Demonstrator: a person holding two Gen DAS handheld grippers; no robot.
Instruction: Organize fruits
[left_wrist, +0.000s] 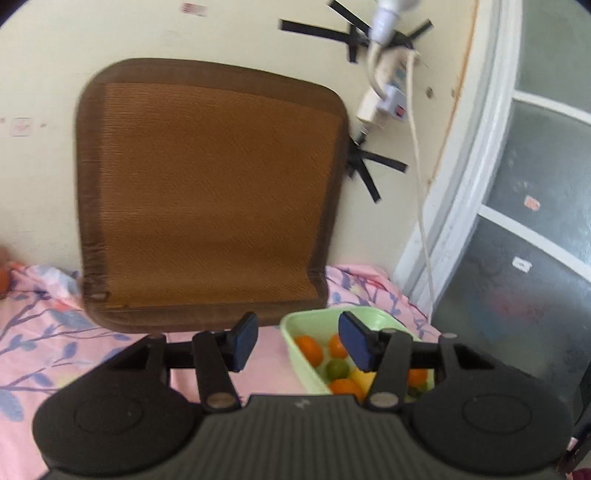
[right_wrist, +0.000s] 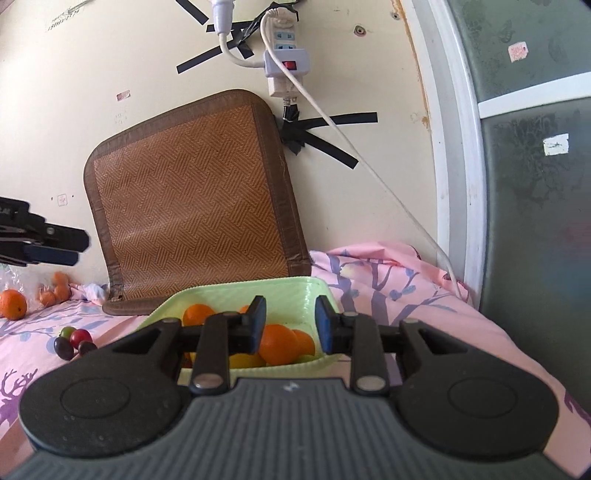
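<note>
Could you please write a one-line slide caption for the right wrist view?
Open right gripper hovers over a green tray of oranges, with loose fruit left on the pink sheet.

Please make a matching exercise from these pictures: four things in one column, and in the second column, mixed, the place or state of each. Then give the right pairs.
Things:
1. Pale green plastic tray
2. Brown woven mat with dark border
3. Small dark red and purple round fruits
4. White power strip with red switch

Places or states:
A. Fixed on the wall, a white cord hanging from it
B. Loose on the pink flowered sheet, outside the tray
C. Leaning against the cream wall
D. Holds orange, yellow and green fruits

Pairs: 1-D, 2-C, 3-B, 4-A
</note>
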